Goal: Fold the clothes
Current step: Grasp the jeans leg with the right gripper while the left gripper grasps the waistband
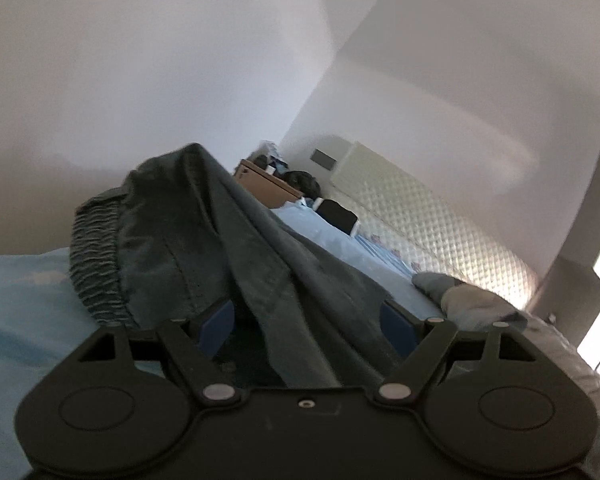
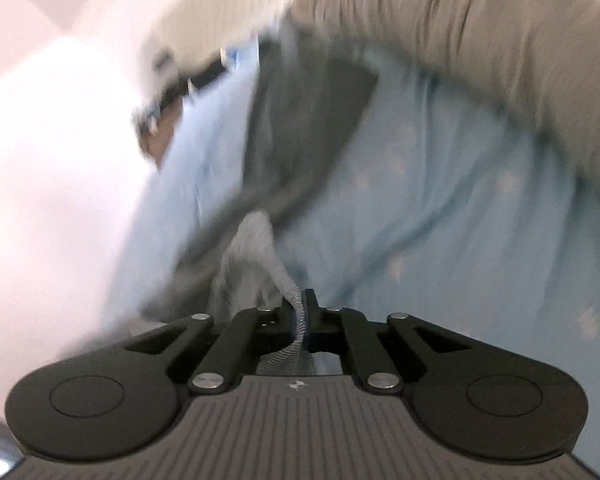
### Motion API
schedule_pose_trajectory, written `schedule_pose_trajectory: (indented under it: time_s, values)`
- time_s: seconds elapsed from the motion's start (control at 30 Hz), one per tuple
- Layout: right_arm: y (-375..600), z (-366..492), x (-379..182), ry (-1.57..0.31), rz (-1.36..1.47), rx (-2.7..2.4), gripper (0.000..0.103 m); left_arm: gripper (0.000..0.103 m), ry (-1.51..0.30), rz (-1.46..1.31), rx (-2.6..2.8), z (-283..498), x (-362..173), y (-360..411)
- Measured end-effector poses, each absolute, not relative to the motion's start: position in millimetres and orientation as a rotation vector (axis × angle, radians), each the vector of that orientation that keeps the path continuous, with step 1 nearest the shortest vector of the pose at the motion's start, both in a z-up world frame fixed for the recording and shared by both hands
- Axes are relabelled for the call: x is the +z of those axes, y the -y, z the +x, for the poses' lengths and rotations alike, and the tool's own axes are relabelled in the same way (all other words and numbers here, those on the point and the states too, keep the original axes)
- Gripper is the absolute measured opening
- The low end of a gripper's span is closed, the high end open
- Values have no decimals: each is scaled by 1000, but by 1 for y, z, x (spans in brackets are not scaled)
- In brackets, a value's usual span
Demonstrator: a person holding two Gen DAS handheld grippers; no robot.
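Observation:
A dark grey-green garment [image 1: 204,240] with a ribbed elastic waistband [image 1: 96,256] lies bunched on the light blue bedsheet [image 1: 24,292]. My left gripper [image 1: 306,316] is open, its blue-padded fingers [image 1: 220,320] spread wide around a fold of the garment that runs between them. In the blurred right wrist view, my right gripper [image 2: 302,312] is shut on the ribbed edge of the garment [image 2: 296,320]. The rest of the dark garment [image 2: 300,120] stretches away over the sheet [image 2: 440,200].
A grey blanket [image 1: 480,304] lies on the bed at right and shows as a grey roll in the right wrist view [image 2: 480,32]. A quilted cream headboard [image 1: 420,216], a black object [image 1: 336,212] and a brown bedside table [image 1: 264,184] stand beyond. White walls surround.

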State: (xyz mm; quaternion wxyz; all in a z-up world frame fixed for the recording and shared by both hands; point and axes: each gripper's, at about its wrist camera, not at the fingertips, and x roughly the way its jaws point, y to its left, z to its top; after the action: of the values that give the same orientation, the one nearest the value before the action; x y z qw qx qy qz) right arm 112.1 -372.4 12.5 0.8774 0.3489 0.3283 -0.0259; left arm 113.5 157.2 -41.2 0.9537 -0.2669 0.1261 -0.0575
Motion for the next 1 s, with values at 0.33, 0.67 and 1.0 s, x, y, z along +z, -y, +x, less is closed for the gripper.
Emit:
schedule_pose_trajectory:
  time_s: [0.33,0.67,1.0]
  values:
    - [446,111,85,-328,602,-380,3,78,-246,-667,-108,112,-38,-182]
    - [456,72,15,-424,590,-447,3,79,-240,-691,-81,98,-29,-216]
    - [457,-7,-40,-556,551,-424,3,79,-393,-616,-7,145,-4,-243]
